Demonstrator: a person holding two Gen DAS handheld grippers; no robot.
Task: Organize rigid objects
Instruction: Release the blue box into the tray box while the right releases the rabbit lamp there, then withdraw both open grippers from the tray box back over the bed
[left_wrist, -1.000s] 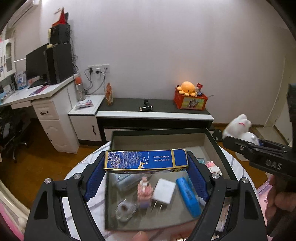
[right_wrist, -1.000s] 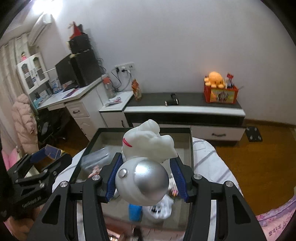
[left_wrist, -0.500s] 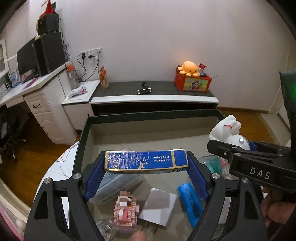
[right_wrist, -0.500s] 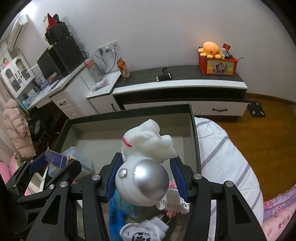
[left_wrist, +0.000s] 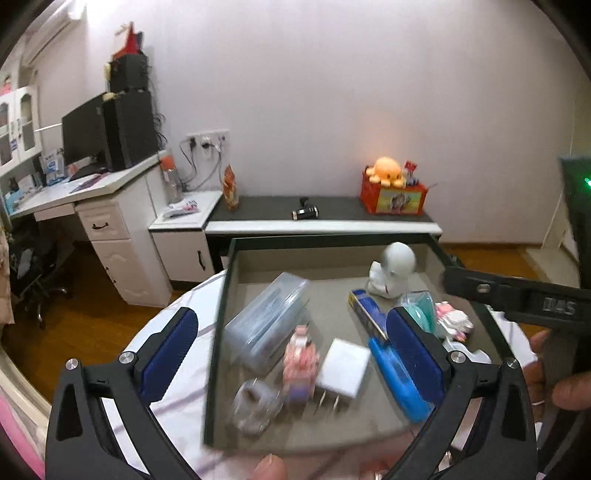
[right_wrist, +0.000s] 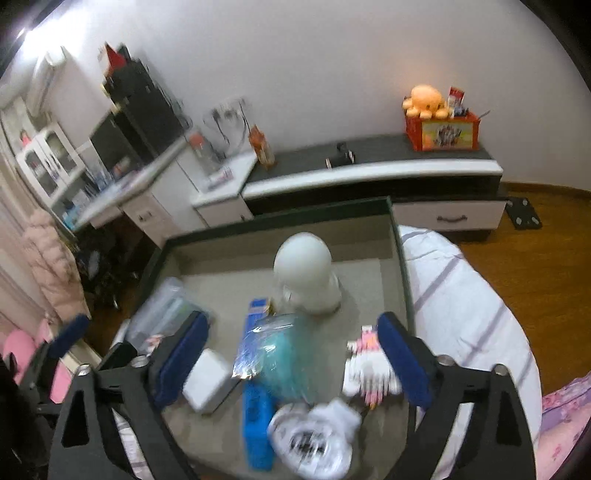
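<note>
Both my left tongs (left_wrist: 291, 343) and right tongs (right_wrist: 291, 354) have just sprung apart and hang released over the dark-rimmed grey tray (left_wrist: 218, 332), where the white round-headed plastic figurine (right_wrist: 306, 273) stands at twelve o'clock beside the blue-and-gold flat box (left_wrist: 365, 310).

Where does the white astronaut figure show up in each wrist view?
Left wrist: white astronaut figure stands in the far right corner of the box, upper right of centre.
Right wrist: it stands centre frame, at the far end of the box.
Shared landmark: the orange octopus plush on the cabinet.
</note>
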